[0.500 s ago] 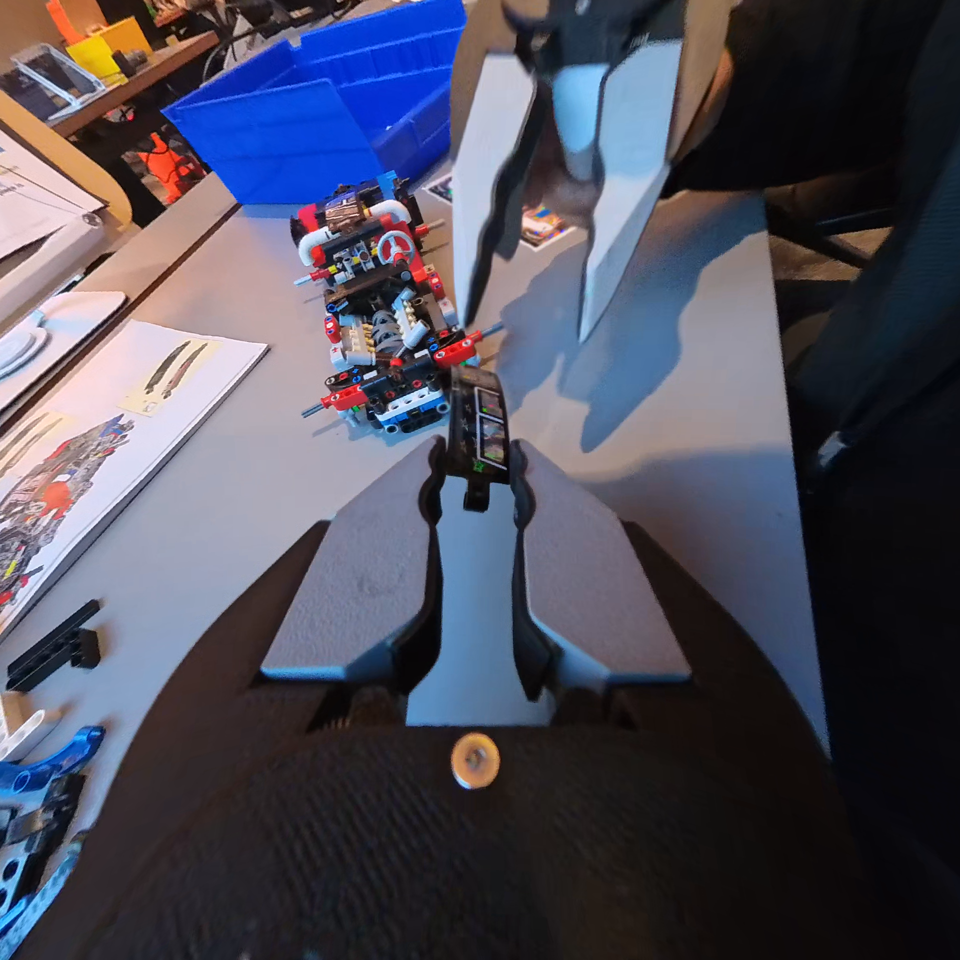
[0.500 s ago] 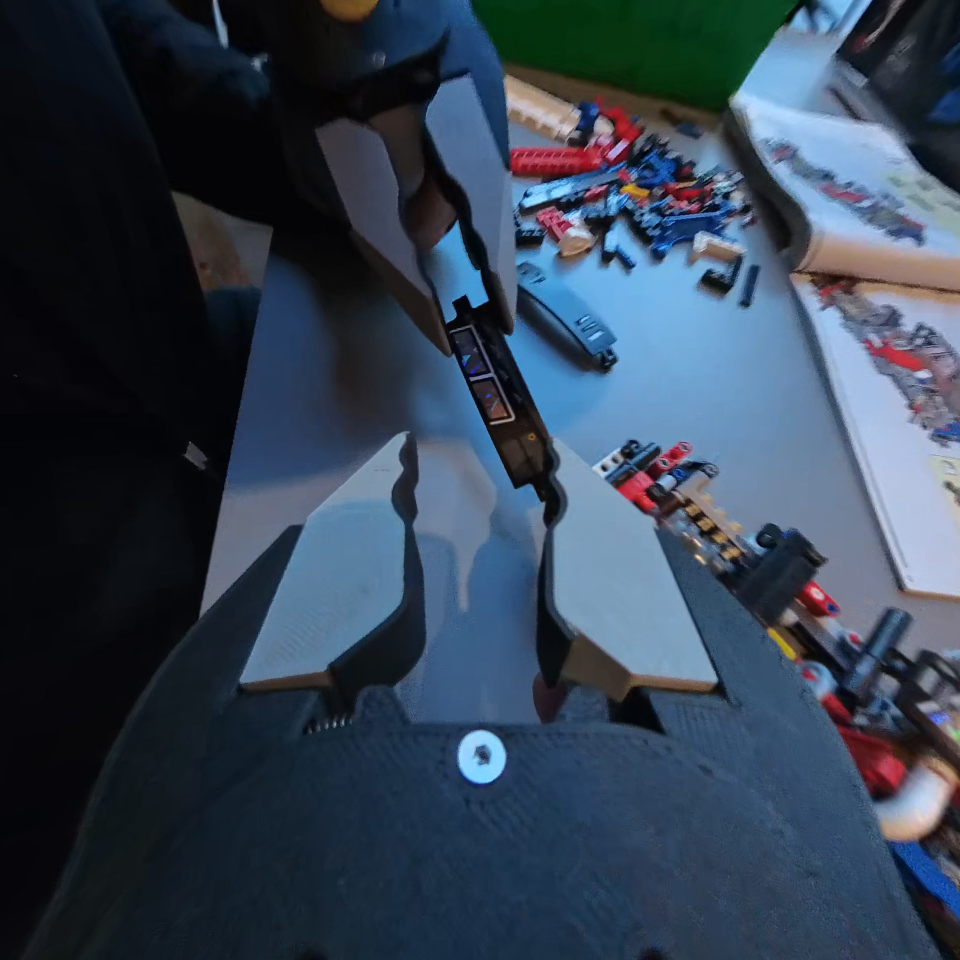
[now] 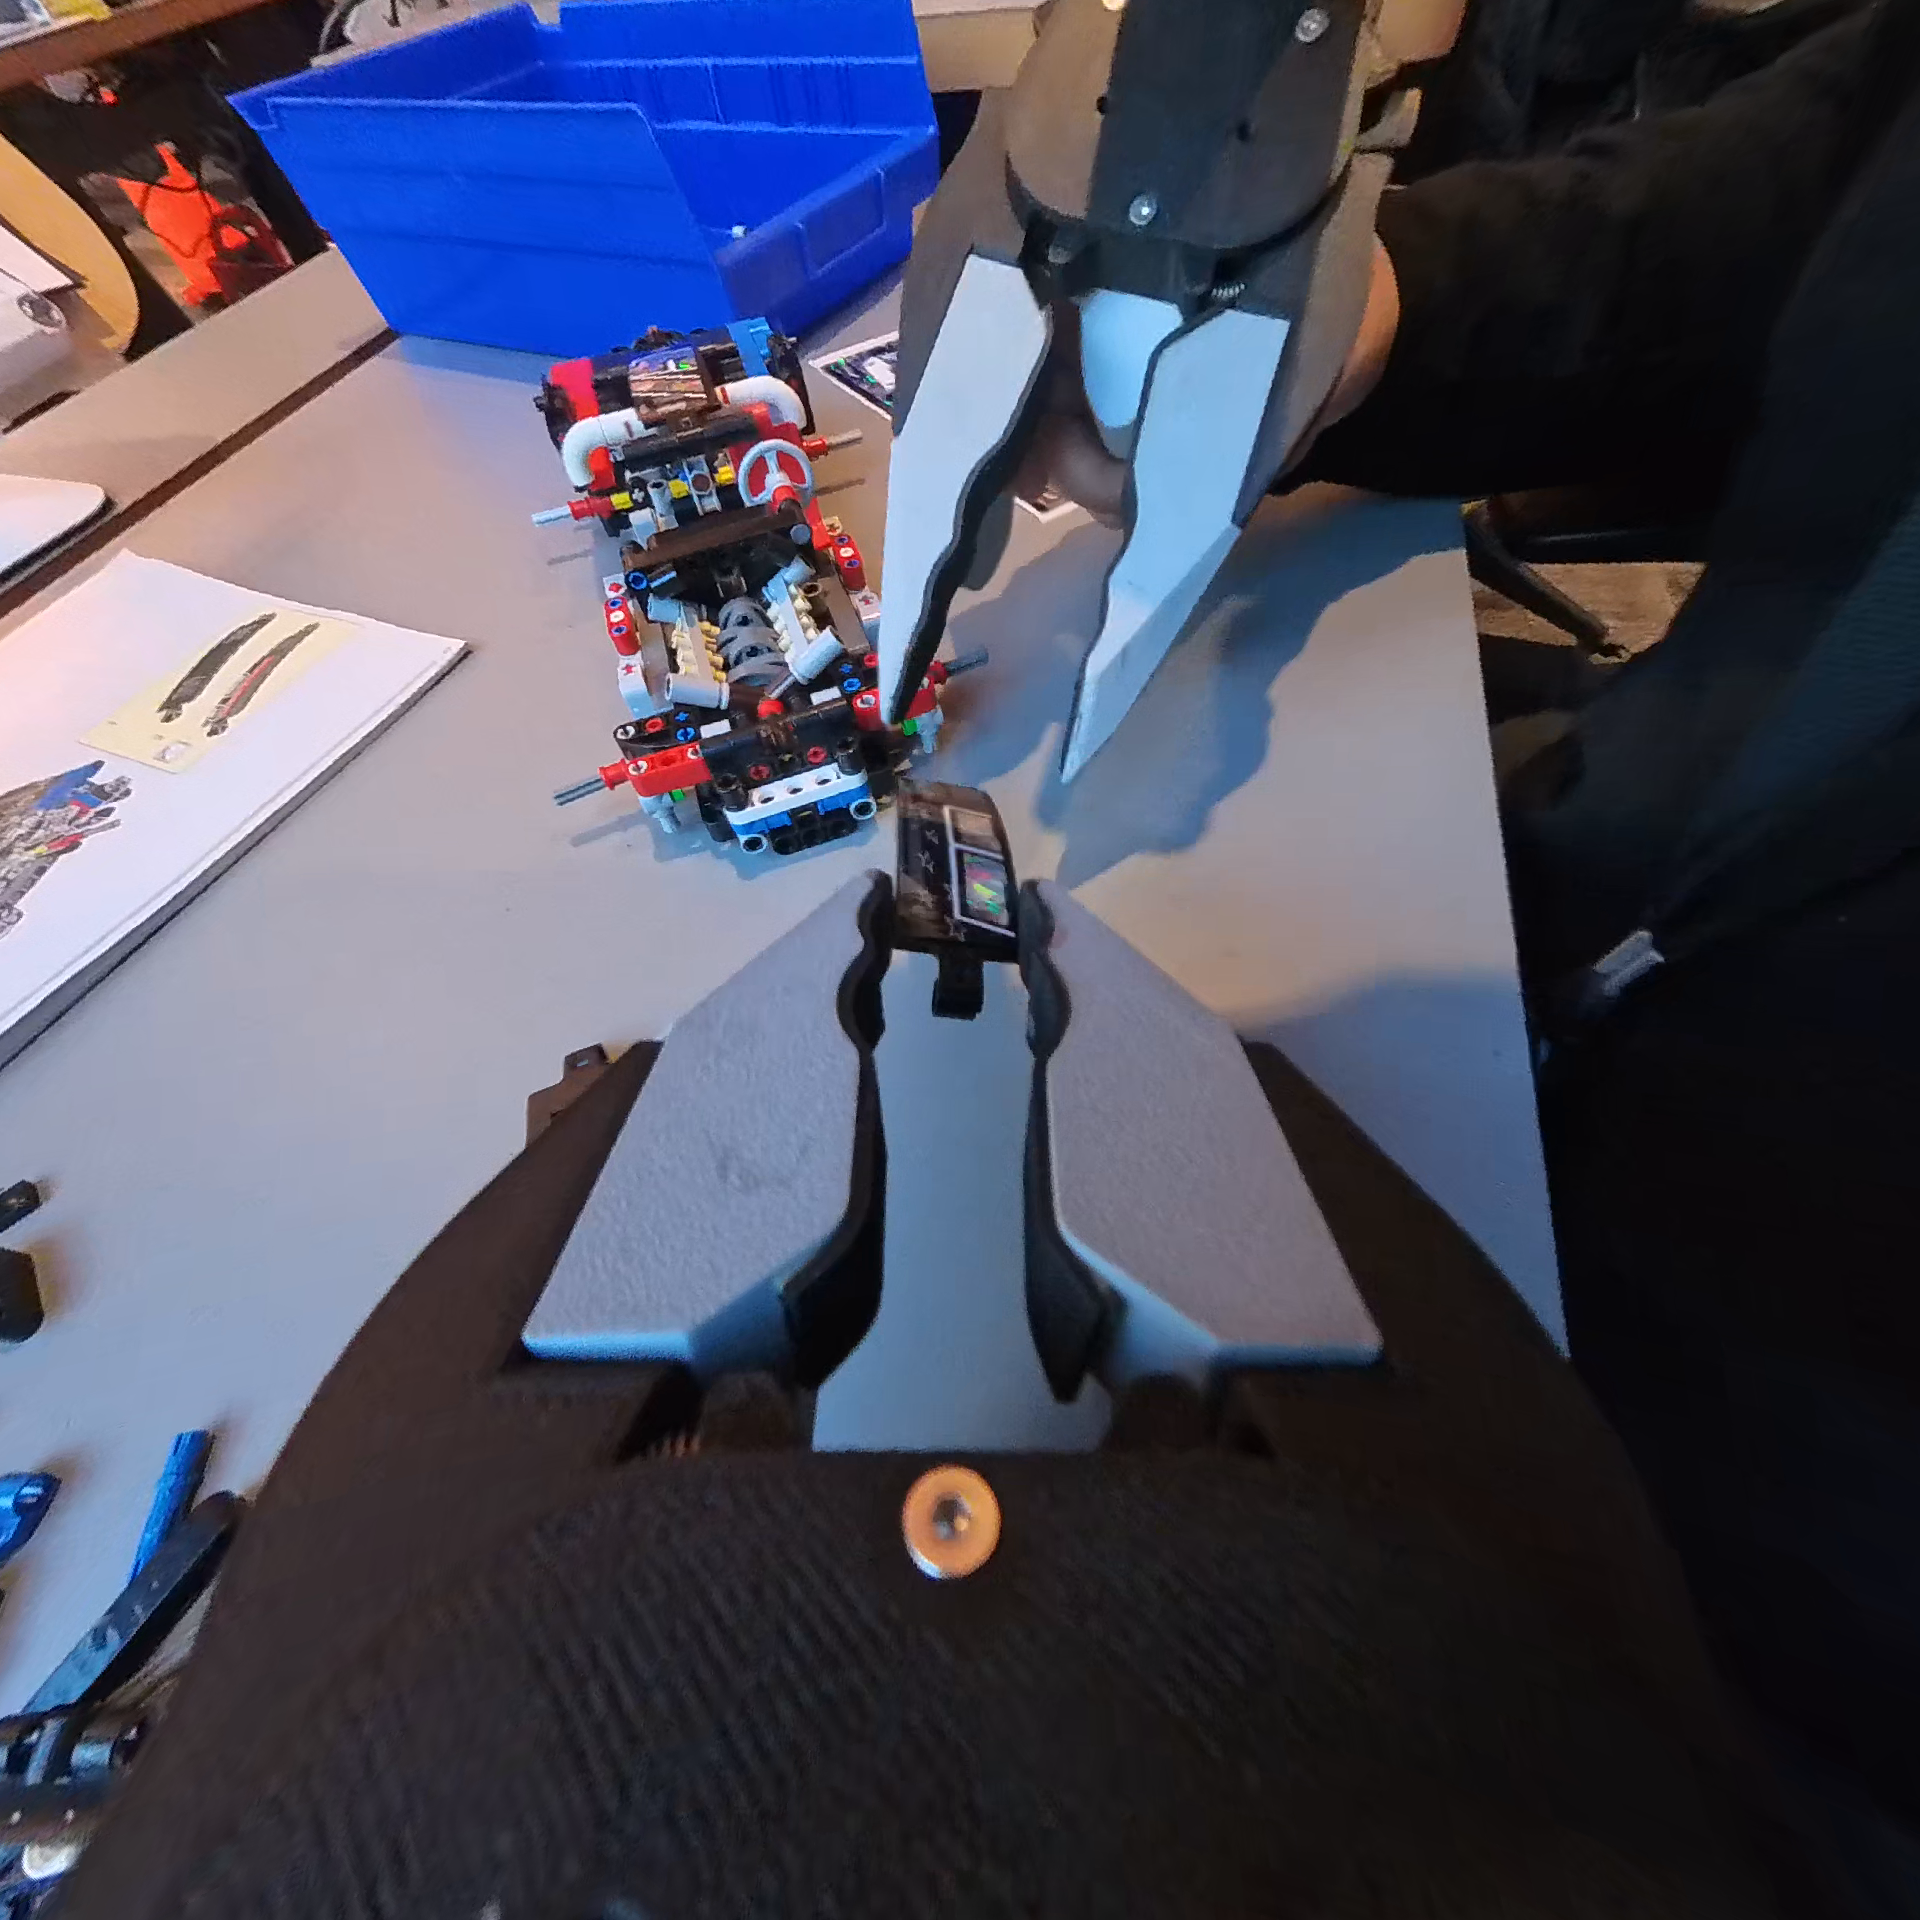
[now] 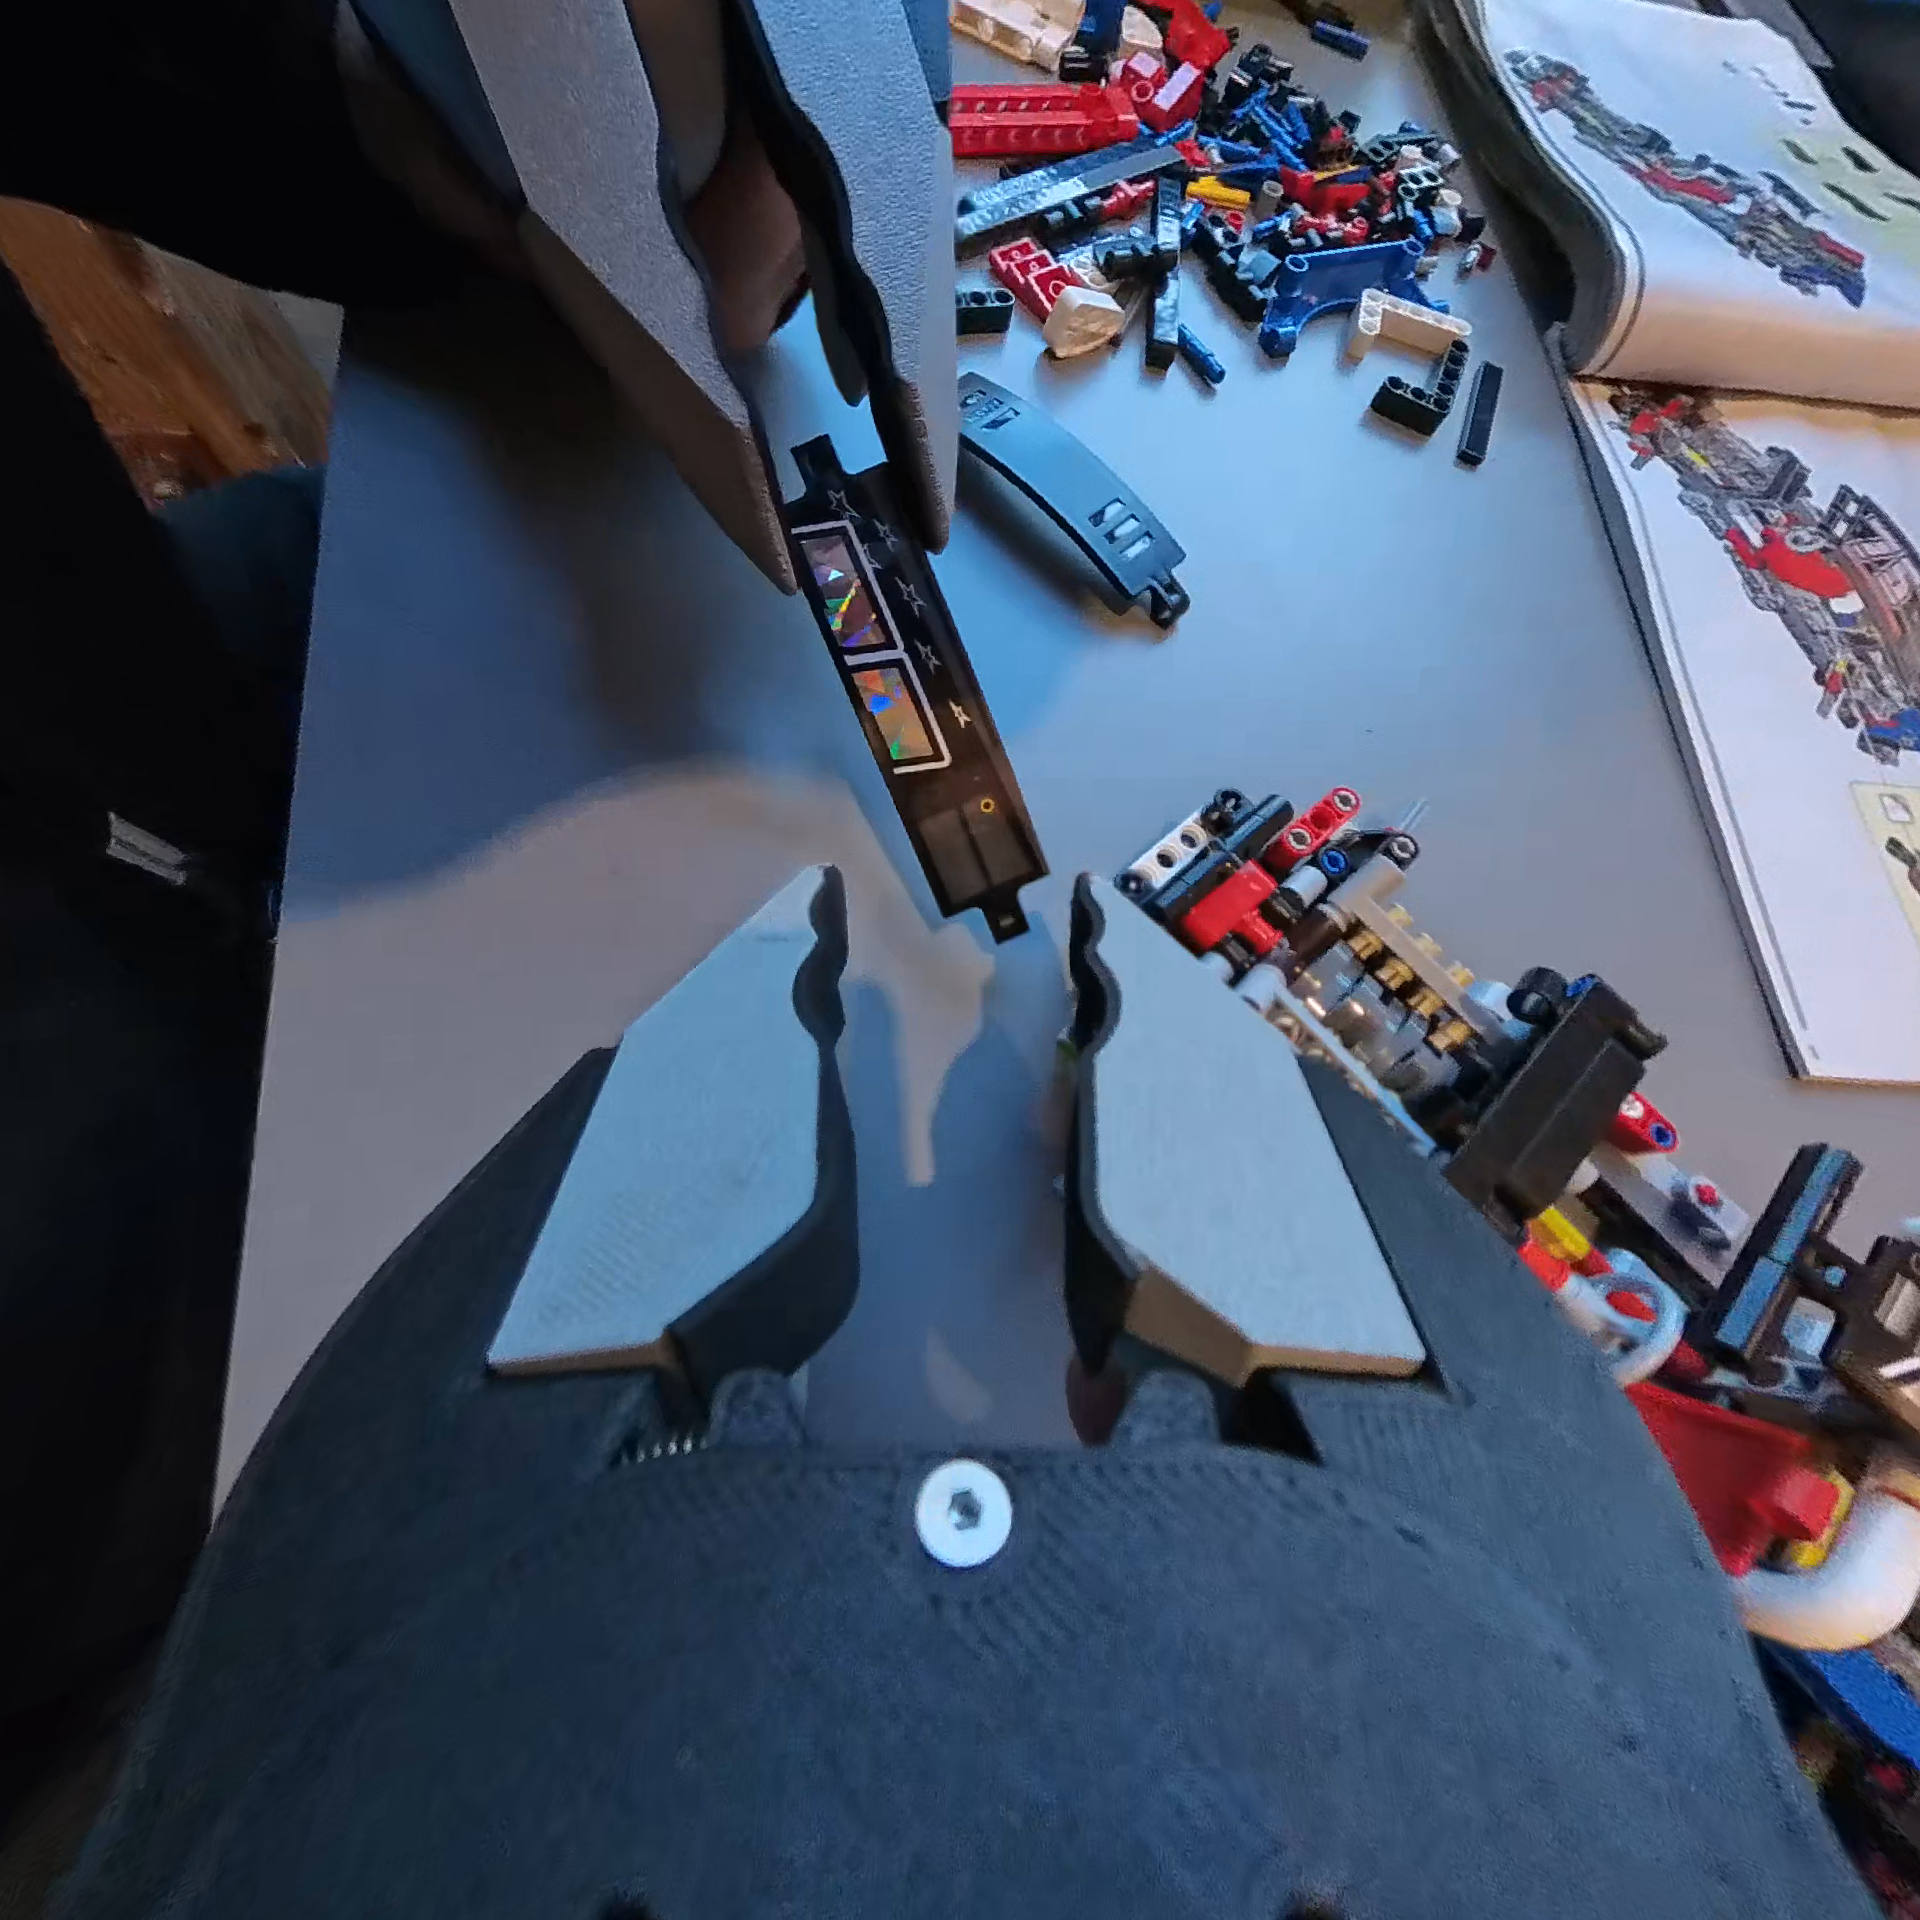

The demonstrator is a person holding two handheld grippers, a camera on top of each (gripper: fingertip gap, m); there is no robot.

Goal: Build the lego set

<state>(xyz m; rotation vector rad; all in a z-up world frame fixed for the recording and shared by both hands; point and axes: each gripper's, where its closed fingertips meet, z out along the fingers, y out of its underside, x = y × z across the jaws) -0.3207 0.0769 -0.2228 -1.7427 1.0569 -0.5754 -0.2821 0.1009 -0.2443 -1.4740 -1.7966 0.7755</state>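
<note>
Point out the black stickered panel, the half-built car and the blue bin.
black stickered panel (image 4: 902,709): right wrist view, on its lower shiny sticker.
half-built car (image 3: 743,644): left wrist view, on the grey engine block.
blue bin (image 3: 499,197): left wrist view, on its front wall.

Black panel (image 4: 914,707): a sticker with small star signs and two shiny framed rectangles, no letters or numbers legible (held at one end between the left tongs (image 4: 852,540)).
Manual (image 4: 1766,623): printed pictures of the model and small step boxes; any numbers are too small to read.
Manual, left wrist view (image 3: 187,727): a yellow inset with part drawings, no text legible.
Sticker sheet (image 3: 868,369): printed graphics, unreadable.
Blue bin (image 3: 582,187): no legible marking.
</note>
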